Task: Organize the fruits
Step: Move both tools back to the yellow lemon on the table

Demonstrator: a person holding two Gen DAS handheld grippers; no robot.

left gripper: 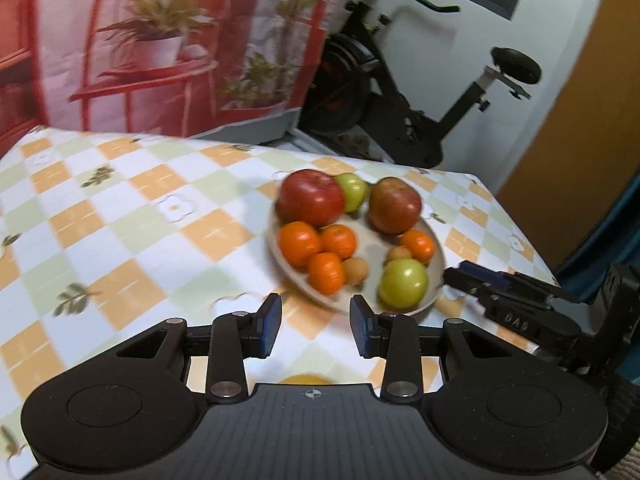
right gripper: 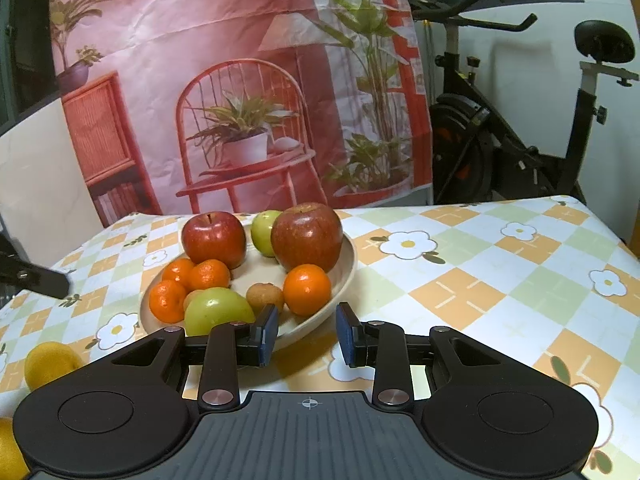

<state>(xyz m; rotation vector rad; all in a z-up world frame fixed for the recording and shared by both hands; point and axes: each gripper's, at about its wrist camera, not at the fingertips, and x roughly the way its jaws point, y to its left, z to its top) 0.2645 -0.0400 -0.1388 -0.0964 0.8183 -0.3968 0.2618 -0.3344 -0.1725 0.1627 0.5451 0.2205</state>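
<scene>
A beige plate [left gripper: 372, 246] [right gripper: 260, 270] on the checked tablecloth holds two red apples [left gripper: 310, 198] [right gripper: 214, 238], two green apples [left gripper: 402, 286] [right gripper: 218, 310], several tangerines [left gripper: 299, 243] [right gripper: 307, 289] and small brown fruits [right gripper: 265, 296]. My left gripper [left gripper: 315, 326] hovers just short of the plate's near rim, jaws apart with nothing between them. A yellow fruit [left gripper: 306, 380] peeks out below it. My right gripper [right gripper: 307, 334] sits at the plate's near edge, jaws narrowly apart and empty. Each gripper shows in the other's view: the right gripper [left gripper: 500, 292], the left gripper [right gripper: 38, 276].
Two yellow fruits [right gripper: 52, 362] [right gripper: 8, 452] lie on the cloth left of the plate. A printed backdrop [right gripper: 240, 100] hangs behind the table. An exercise bike [right gripper: 520, 140] stands beyond the far right corner. The table edge [left gripper: 520, 216] runs close behind the plate.
</scene>
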